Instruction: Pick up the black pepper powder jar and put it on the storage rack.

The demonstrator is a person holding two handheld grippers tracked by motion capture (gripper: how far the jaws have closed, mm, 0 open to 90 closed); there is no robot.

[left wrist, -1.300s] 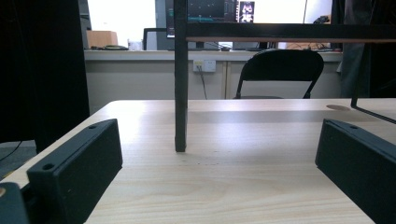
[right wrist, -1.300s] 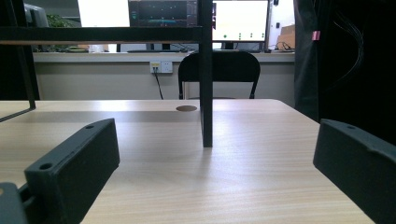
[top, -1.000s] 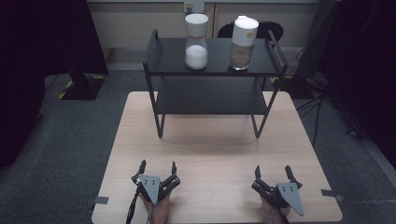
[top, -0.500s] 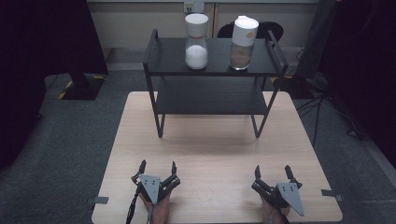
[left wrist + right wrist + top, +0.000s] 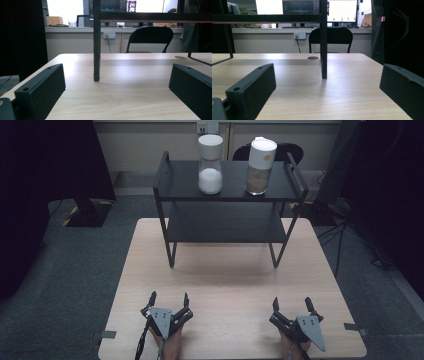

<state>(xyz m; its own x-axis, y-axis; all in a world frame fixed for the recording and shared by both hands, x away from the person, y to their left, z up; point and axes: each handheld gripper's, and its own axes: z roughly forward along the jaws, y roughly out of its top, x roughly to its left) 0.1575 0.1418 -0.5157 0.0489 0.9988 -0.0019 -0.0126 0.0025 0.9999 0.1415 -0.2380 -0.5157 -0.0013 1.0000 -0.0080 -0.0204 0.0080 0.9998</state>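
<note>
We see two tall clear jars standing upright on the top shelf of the black rack [image 5: 175,190], at twelve o'clock on the surface. The left jar [image 5: 210,164] has a white lid and holds white grains in its lower part. The right jar [image 5: 261,166], near it but apart, has a white lid and brown contents.

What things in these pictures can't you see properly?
- High view: the person's hands are cut off by the bottom edge, behind the left gripper and right gripper.
- High view: the orange mark on the brown-filled jar is too small to read; the white-filled jar shows no label.
- Left gripper view: the rack top runs off the upper edge, hiding both jars.
- Right gripper view: monitor text is too small.
</note>
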